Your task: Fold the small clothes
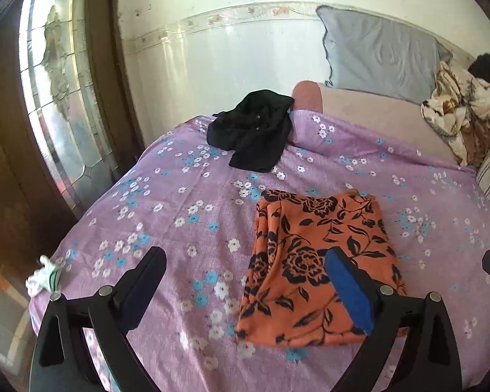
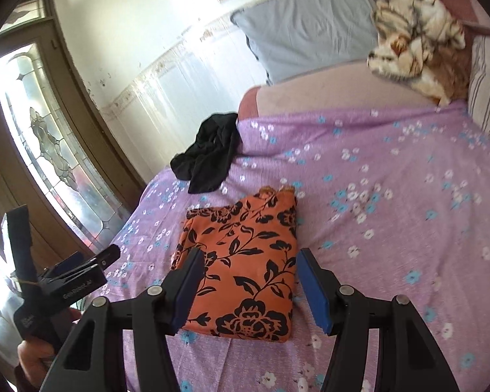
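Spread wide, both the right gripper and left gripper are best lowered squarely onto the orange floral cloth's folded edges.

The left gripper is cut off at the frame's edge, and the patterned bundle by the pillows is unidentifiable.

A bedroom in a home is shown. A bed is covered with a lilac flowered sheet, a grey pillow is propped against the tiled wall, and a rumpled patterned blanket is heaped nearby. A wooden door with leaded glass is seen beside the bed.
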{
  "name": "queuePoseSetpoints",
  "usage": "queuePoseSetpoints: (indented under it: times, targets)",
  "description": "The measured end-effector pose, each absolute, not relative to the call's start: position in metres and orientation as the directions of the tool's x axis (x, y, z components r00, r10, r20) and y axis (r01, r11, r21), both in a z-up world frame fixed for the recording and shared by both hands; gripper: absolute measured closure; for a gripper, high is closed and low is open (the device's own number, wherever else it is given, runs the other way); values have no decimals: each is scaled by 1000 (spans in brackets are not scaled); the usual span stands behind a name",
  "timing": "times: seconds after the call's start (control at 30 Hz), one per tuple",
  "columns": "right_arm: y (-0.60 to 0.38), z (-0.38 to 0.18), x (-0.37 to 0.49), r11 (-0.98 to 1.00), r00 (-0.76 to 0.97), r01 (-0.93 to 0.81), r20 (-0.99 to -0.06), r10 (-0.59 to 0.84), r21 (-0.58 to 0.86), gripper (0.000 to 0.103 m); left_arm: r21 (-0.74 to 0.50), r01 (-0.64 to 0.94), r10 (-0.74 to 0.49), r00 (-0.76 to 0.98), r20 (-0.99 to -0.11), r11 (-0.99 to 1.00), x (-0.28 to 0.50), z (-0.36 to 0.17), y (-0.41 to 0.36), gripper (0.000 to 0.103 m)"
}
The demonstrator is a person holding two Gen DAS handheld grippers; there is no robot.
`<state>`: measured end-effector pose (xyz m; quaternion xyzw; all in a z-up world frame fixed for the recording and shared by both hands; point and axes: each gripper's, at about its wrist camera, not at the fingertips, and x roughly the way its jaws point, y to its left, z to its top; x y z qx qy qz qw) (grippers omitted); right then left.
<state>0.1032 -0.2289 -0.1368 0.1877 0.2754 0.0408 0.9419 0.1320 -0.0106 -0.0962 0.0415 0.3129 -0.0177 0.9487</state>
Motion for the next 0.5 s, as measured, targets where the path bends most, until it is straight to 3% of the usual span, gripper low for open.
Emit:
queuePoseSetpoints:
  times: [0.5]
  targets:
    - [-200,-98,41,949,871,-41,-454,188,314,35,73,-2,39,858,-513,997,56,-43,12,5]
